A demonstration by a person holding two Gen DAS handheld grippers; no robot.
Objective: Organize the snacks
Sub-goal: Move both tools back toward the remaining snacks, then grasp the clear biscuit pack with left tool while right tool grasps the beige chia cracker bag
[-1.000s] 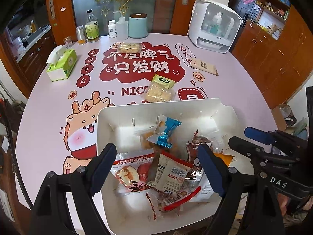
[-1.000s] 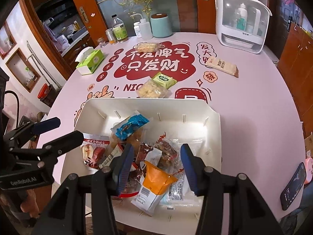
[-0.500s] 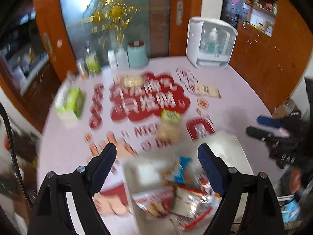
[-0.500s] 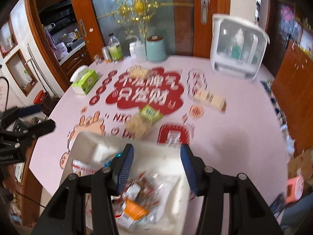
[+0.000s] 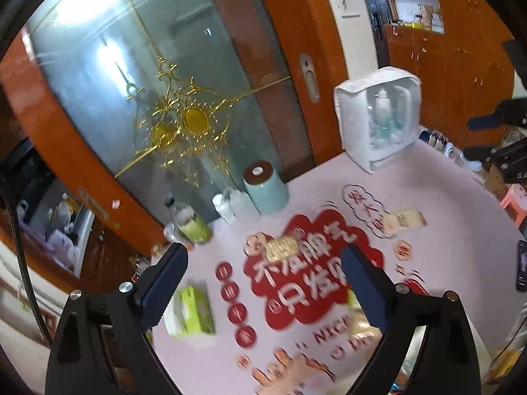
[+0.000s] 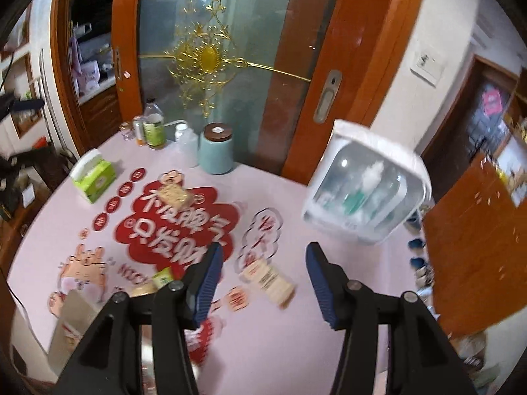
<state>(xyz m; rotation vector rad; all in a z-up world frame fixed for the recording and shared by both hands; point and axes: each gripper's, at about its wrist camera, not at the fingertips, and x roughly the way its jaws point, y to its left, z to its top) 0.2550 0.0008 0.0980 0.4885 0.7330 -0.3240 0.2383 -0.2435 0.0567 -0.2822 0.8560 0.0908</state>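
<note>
1. Nearest the right wrist camera, the right gripper (image 6: 263, 273) stands with its jaws wide and nothing between them; they have just been opening further. The left gripper (image 5: 263, 283) is the same: jaws wide, just opened further, only the table showing in the gap. Both look empty because, in my judgement, they are between picks, raised and aimed down at the table to choose the next packet.
2. The white box (image 6: 70, 321) that takes the snacks shows only as a blurred corner at the near left edge of the right wrist view.
3. Just beyond it lies a green-topped packet (image 6: 154, 281), blurred, on the pink table (image 6: 286, 345) near the printed word.
4. A long pale wrapped bar (image 6: 266, 279) lies flat between the right jaws in the picture, its long axis running from far left to near right. It looks the likeliest next pick; gripping across its short side would suit.
5. Farther off, on the red cloud print, a squarish cracker packet (image 6: 174, 196) lies flat, long axis roughly left to right.
6. At the far left sits a green tissue box (image 6: 94, 177); along the far edge stand bottles (image 6: 154, 128) and a pale blue jar (image 6: 215, 153), and to the far right a white appliance (image 6: 365, 194), probably kept back to leave the middle free.
</note>
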